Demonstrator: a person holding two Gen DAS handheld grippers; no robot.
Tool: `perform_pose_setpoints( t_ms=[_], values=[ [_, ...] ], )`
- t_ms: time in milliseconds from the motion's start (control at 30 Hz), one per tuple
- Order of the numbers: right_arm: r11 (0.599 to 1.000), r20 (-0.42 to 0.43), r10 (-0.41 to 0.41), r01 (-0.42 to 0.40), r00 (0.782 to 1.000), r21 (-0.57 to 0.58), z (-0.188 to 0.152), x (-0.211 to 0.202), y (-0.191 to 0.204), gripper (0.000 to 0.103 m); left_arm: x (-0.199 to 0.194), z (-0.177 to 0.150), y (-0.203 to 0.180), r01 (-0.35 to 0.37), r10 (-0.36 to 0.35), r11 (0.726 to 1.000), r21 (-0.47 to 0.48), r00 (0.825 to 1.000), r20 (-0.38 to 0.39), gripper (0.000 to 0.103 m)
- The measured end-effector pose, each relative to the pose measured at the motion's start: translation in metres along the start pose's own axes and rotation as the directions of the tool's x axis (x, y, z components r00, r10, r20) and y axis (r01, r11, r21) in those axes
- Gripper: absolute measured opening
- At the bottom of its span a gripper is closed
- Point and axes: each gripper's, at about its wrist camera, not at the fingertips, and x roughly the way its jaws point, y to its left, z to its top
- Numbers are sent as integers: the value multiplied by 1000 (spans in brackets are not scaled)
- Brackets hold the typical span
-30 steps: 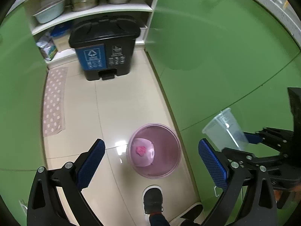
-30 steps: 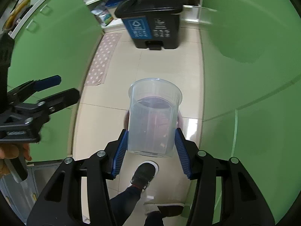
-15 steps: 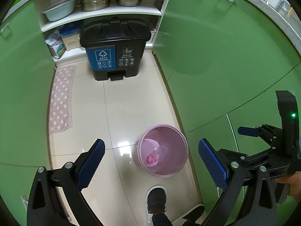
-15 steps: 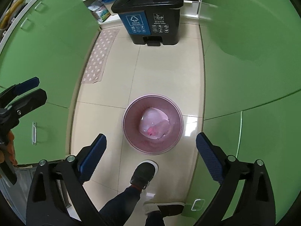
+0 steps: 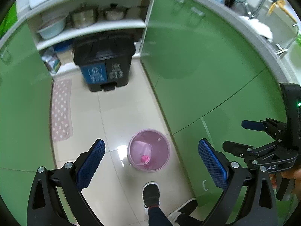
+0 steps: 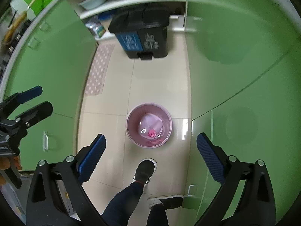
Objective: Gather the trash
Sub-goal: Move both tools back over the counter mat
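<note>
Pink and round, the bin stands on the tile floor between green cabinets, with a clear cup lying tipped inside it beside a pink scrap. Both claws hang above it pointing steeply down: the right gripper has its jaws wide apart, having just been opening, with nothing between them, and the left gripper is likewise spread and empty. A dark shoe stands near the bin, and a black pedal bin sits well beyond, under the shelves.

Dim, even indoor light, glare patches on the floor tiles, strong fisheye edge bending, slight blur
</note>
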Motion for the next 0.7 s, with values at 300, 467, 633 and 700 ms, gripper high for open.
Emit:
perform_pose_setpoints(
  t_ms=[300,467,633,700],
  values=[
    [998,151,-27,18,988,62,-6,-146,-16,99,-97,42,-62,6,-14,996,87,997,81,96],
    [992,237,-82,56,968,114,-29,-221,-45,99,-131,57,-109,41,-61,985,165,991,119,96],
    [973,296,-167,108,940,206,-63,-273,-82,99,-151,65,-163,101,-140,958,268,982,131,96],
    [956,310,-213,132,927,262,-83,-293,-100,100,-155,66,-187,123,-171,939,320,977,127,96]
  ],
)
